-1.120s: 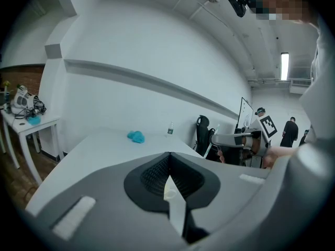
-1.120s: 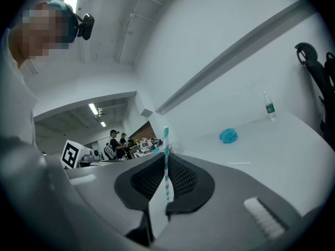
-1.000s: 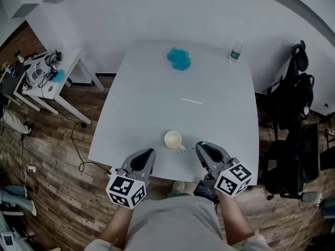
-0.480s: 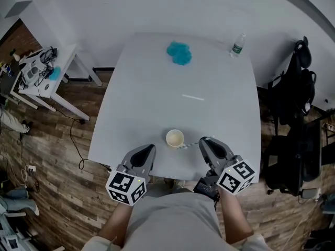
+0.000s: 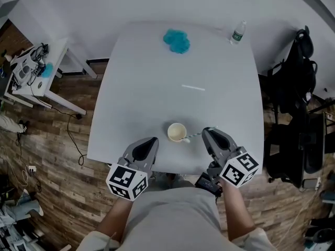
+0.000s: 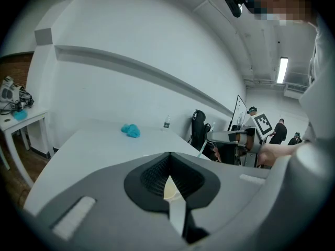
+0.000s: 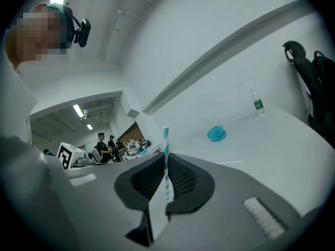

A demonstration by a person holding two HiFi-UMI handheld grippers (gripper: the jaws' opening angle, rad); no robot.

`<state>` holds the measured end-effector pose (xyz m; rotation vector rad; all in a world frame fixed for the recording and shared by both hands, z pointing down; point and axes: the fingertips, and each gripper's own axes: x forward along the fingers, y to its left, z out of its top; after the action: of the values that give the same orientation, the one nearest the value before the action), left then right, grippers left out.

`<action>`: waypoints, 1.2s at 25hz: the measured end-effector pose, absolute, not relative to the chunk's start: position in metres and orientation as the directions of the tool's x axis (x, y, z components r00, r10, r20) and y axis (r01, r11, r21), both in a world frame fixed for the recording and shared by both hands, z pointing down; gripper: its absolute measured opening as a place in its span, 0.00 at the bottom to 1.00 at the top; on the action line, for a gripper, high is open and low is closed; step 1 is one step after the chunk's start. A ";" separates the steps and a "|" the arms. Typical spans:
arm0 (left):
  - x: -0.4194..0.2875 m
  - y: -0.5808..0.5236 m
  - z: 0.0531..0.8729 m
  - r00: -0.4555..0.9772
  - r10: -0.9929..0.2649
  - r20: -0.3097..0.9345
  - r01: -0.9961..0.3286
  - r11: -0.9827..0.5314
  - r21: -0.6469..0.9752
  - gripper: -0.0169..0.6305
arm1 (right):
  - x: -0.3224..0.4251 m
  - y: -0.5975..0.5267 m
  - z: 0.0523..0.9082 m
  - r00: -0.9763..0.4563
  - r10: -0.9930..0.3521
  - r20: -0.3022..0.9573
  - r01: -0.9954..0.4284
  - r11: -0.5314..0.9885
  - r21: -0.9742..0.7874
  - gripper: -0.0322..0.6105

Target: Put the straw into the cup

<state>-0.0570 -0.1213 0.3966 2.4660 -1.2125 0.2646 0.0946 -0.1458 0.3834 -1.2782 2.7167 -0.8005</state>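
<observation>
The striped straw [image 7: 166, 140] is clamped between the closed jaws of the right gripper [image 7: 166, 163], standing upright past the pads in the right gripper view; in the head view the straw is seen slanting from that gripper toward the cup [image 5: 177, 132], its free end at the cup's right rim, though whether it is inside cannot be told; the cup is stood upright near the front edge of the white table [image 5: 157, 88]; the left gripper [image 5: 150, 143] is held just left of the cup, its jaws pressed together on nothing; a white straw [image 5: 193, 88], a blue cloth [image 5: 176, 41] and a bottle [image 5: 237, 33] are seen farther back.
</observation>
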 end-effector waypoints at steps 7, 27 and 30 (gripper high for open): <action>-0.060 -0.131 0.402 0.623 -0.705 0.339 -0.782 -0.568 0.256 0.05 | 0.089 -0.156 0.394 -0.655 -0.728 0.204 -0.717 0.513 -0.471 0.09; -0.054 -0.156 0.429 0.646 -0.664 0.376 -0.763 -0.580 0.286 0.05 | 0.080 -0.184 0.441 -0.645 -0.714 0.273 -0.730 0.469 -0.498 0.09; -0.054 -0.158 0.433 0.649 -0.656 0.385 -0.760 -0.583 0.288 0.05 | 0.078 -0.187 0.453 -0.645 -0.710 0.284 -0.733 0.467 -0.496 0.09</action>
<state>-0.0544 -0.1579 0.4333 2.4414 -1.1121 0.3297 0.0775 -0.1865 0.4528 -1.3393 2.7229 -0.9502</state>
